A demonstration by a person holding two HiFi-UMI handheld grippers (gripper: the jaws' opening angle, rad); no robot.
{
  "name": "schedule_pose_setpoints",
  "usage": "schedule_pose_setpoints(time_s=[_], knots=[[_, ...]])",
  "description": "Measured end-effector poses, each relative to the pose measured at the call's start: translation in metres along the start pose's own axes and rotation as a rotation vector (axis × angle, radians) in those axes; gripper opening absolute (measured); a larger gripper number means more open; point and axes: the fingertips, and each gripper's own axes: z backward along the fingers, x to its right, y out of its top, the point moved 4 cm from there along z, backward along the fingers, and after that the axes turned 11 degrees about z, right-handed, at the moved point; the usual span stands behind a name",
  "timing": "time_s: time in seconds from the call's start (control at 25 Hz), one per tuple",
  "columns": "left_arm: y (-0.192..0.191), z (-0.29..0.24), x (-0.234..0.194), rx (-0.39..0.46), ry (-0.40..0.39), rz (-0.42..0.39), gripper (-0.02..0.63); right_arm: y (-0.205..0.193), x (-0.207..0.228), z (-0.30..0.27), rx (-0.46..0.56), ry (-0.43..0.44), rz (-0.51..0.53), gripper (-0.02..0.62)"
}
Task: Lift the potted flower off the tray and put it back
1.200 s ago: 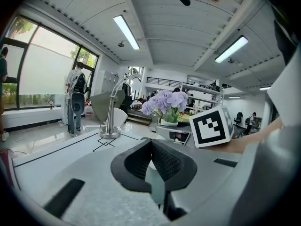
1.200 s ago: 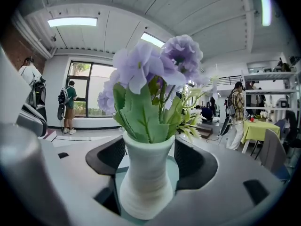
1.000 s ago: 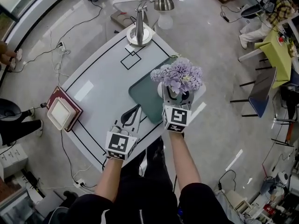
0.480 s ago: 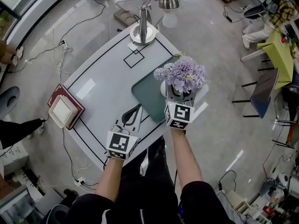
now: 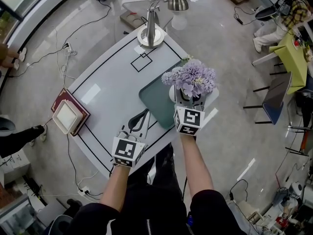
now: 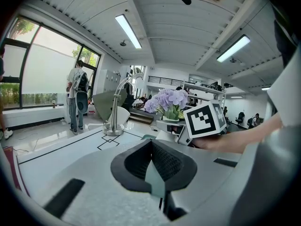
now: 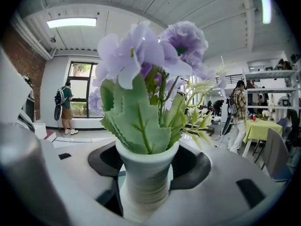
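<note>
The potted flower [image 5: 190, 78] has pale purple blooms and green leaves in a ribbed white pot [image 7: 145, 185]. It stands over the near right part of the dark green tray [image 5: 155, 99]. My right gripper [image 5: 187, 100] reaches in from the near side, its jaws closed round the pot's body [image 7: 148, 160]. The pot's base is hidden, so I cannot tell whether it rests on the tray. My left gripper [image 5: 145, 113] lies low over the table left of the tray, shut and empty [image 6: 151, 142]. The flower [image 6: 169, 100] also appears in the left gripper view.
A chrome desk lamp [image 5: 150, 33] stands at the far end of the white table [image 5: 105, 89]. A red book with a white box on it [image 5: 68, 117] overhangs the left edge. Cables run over the floor, and chairs and a yellow table [image 5: 291, 53] are at the right.
Both grippers and the flower keep their places. A person's legs at the left edge of the head view have shifted down and partly out of view.
</note>
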Motion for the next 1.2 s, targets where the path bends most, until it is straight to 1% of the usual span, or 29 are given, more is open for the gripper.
schedule_pose_setpoints(time_s=[0.32,0.6,0.8,1.2], knots=[[0.004,0.003,0.001,0.002,-0.005,-0.004,0.005,0.005,-0.004,0.006,0.014,0.009,-0.006,0.266],[0.009,0.005,0.009,0.016,-0.03,-0.014,0.005,0.023,-0.005,0.02,0.044,0.014,-0.003,0.265],[0.017,0.007,0.015,0.032,-0.045,-0.022,0.005,0.04,-0.002,0.038,0.064,0.003,-0.015,0.265],[0.035,0.005,0.035,0.059,-0.082,-0.048,0.005,0.062,0.007,0.076,0.066,-0.009,-0.031,0.265]])
